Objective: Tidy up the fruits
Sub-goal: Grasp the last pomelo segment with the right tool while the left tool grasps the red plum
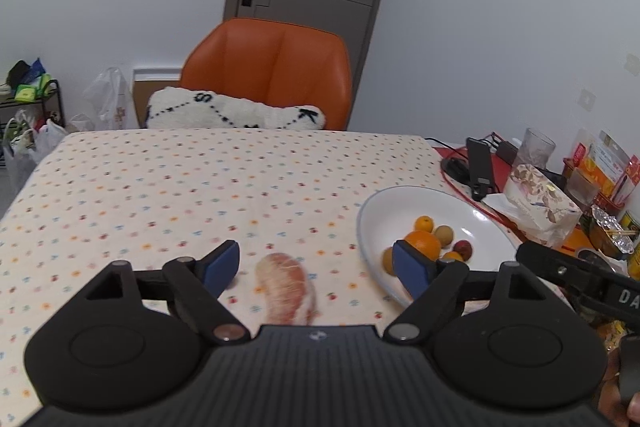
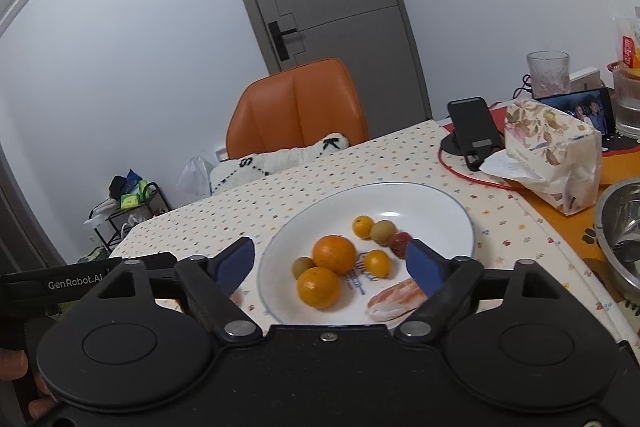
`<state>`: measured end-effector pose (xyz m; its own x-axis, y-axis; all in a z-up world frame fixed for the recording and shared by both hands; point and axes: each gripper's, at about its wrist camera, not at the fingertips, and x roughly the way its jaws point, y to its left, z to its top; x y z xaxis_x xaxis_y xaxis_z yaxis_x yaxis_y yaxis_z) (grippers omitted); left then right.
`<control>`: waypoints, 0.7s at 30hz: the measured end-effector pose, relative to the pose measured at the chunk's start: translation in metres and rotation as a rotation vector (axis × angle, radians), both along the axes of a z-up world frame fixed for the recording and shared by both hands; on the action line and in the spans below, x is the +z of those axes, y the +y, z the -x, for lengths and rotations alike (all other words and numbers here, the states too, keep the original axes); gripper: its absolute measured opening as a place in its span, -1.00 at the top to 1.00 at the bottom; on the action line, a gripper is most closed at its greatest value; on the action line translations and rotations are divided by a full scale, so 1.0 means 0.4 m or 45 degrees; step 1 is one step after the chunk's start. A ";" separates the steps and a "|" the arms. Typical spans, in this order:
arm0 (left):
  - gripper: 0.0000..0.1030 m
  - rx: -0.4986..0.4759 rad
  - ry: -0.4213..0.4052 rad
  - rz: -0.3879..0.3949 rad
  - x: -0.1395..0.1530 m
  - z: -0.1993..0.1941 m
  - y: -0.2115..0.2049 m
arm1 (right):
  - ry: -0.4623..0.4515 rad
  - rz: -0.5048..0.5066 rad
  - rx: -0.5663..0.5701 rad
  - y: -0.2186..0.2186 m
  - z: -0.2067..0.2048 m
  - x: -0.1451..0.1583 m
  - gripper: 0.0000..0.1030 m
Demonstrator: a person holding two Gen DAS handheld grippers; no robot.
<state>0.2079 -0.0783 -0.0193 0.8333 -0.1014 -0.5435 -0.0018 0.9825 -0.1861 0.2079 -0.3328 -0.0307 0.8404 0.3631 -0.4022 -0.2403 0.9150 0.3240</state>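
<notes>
A peeled pomelo segment (image 1: 286,287), pale pink with whitish membrane, lies on the dotted tablecloth (image 1: 160,187) at the lower centre of the left wrist view, between the spread, empty blue fingers of the left gripper (image 1: 316,267). At the right of that frame a white plate (image 1: 400,203) holds small fruits.

In the right wrist view the plate (image 2: 440,203) fills the centre. On it sit two oranges (image 2: 334,254), two small yellow citrus (image 2: 377,263), two greenish-brown round fruits (image 2: 383,231), one red fruit (image 2: 400,243) and a second pink segment (image 2: 394,301) at lower right. The right gripper (image 2: 332,263) hovers over it, fingers wide apart, holding nothing.
</notes>
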 end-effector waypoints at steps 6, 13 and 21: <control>-0.60 0.065 -0.001 0.022 0.002 0.033 0.066 | -0.008 0.008 0.040 0.047 0.020 0.012 -0.68; -0.60 0.107 -0.013 0.049 0.008 0.064 0.126 | -0.022 0.018 0.086 0.107 0.038 0.024 -0.81; -0.62 0.148 0.003 0.040 -0.004 0.086 0.176 | -0.003 0.022 0.133 0.163 0.045 0.018 -0.88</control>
<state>0.1735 -0.0078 -0.0208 0.8393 -0.0212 -0.5433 -0.1159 0.9693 -0.2167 0.1899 -0.2677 -0.0235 0.7994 0.4418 -0.4071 -0.3355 0.8905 0.3074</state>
